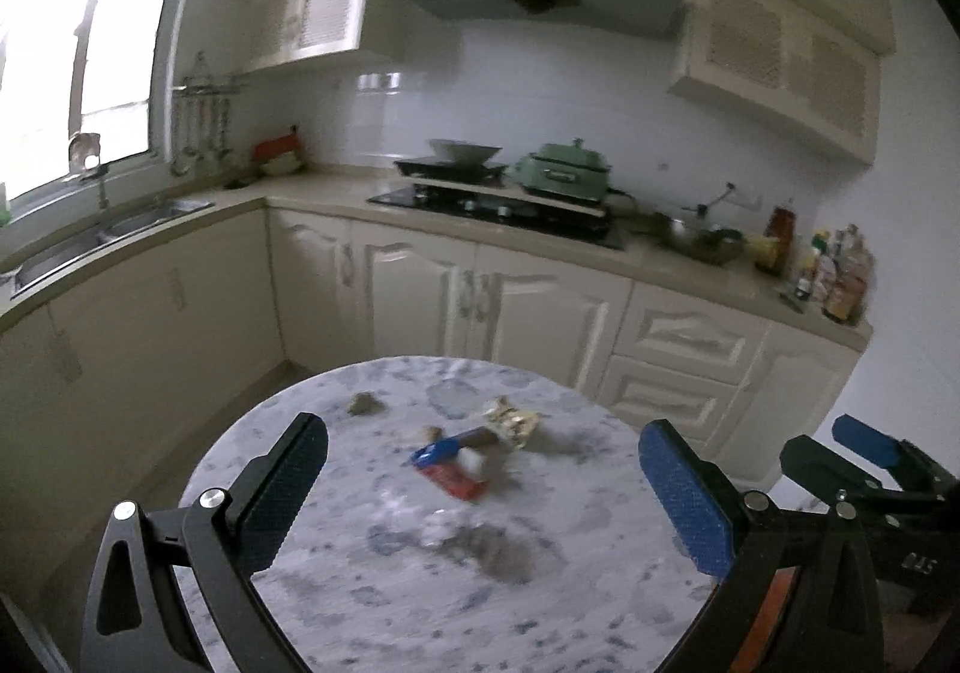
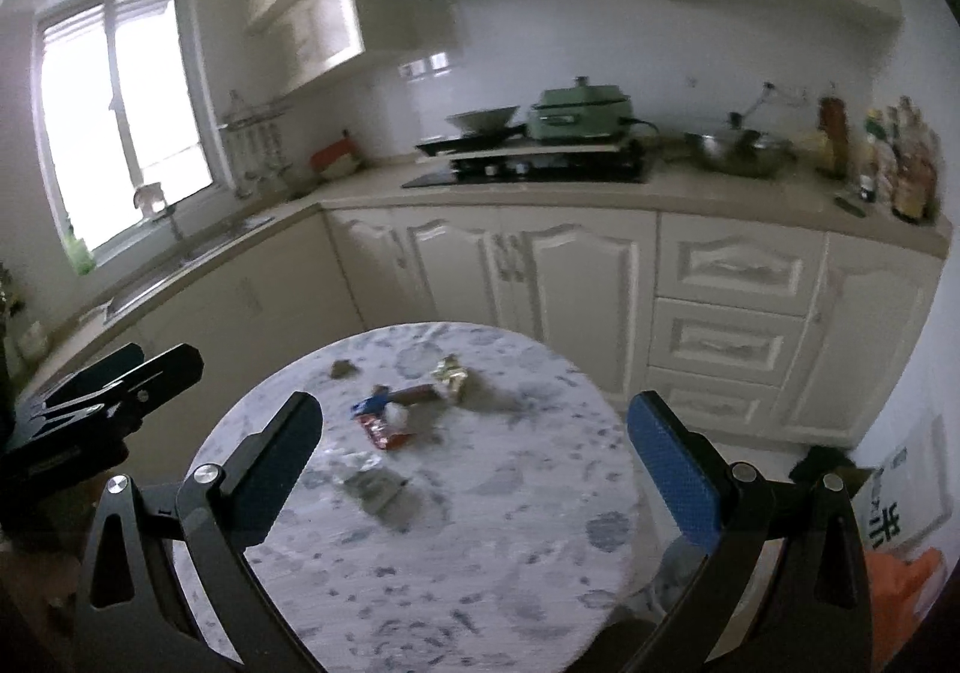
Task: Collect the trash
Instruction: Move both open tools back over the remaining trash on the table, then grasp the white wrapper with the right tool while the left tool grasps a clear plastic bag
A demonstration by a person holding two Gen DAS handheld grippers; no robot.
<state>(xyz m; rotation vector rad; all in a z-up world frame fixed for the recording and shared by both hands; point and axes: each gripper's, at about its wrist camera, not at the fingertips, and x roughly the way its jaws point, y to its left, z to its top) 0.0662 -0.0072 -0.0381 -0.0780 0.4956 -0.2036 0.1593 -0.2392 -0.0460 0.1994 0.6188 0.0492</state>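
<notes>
A round marble-patterned table (image 1: 420,613) (image 2: 480,553) carries scattered trash. A red wrapper (image 1: 454,479) (image 2: 384,431) lies near the middle, beside a blue and brown wrapper (image 1: 457,442) (image 2: 396,398) and a crumpled gold wrapper (image 1: 511,422) (image 2: 451,374). A small brown scrap (image 1: 365,405) (image 2: 343,368) lies at the far left. White crumpled bits (image 1: 435,529) and a clear wrapper (image 2: 375,487) lie nearer. My left gripper (image 1: 486,499) is open and empty above the table's near side. My right gripper (image 2: 474,469) is open and empty too, and shows in the left wrist view (image 1: 840,451).
Cream kitchen cabinets (image 1: 480,301) run behind the table, with a stove (image 1: 498,205), a green pot (image 1: 564,169), a sink (image 1: 108,235) under the window, and bottles (image 1: 834,265) at the right. An orange object (image 2: 906,571) lies low at the right.
</notes>
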